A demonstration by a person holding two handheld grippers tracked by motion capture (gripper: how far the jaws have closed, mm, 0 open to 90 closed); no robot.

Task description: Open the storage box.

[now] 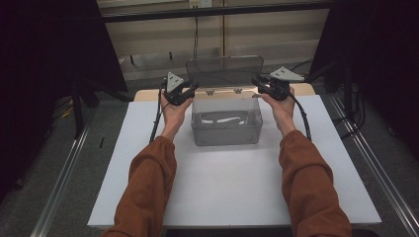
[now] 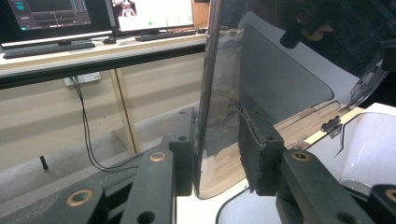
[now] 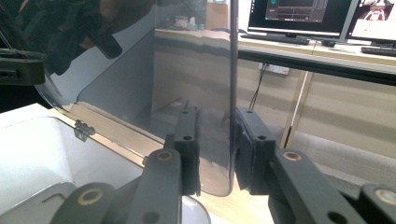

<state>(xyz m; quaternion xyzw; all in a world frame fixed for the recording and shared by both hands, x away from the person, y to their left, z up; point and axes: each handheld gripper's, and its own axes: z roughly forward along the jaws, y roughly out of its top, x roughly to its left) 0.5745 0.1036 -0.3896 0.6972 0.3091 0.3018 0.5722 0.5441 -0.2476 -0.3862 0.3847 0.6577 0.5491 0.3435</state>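
Standing upright behind the clear box on the white table, the hinged lid is pinched at each side edge: left gripper and right gripper both nearly closed on it.

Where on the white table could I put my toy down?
The white table is bare in front of the clear box, between the two sleeves, and along its left and right edges. It is crowded at the back, where both tongs grip the box's raised lid.
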